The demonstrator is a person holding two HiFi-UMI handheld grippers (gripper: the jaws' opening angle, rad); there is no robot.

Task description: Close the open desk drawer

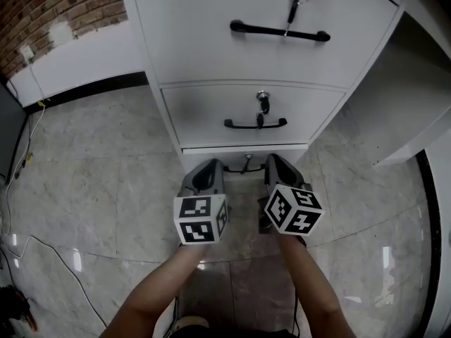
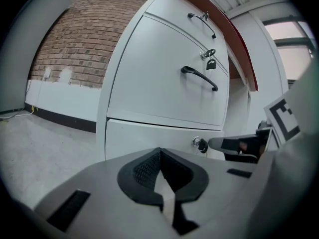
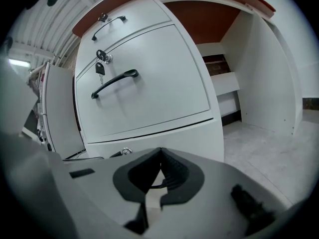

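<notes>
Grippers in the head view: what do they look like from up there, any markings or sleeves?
The left gripper and right gripper have grey moulded bodies, each carrying a white cube with black square markers. Their pads are black and ribbed. No sleeves show on the forearms.

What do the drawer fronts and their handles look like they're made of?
Drawer fronts: smooth, matte white, evenly coloured with no grain; painted metal or laminated board, I cannot tell which. Handles: slim black bars with a faint sheen; probably coated metal, possibly plastic.
</notes>
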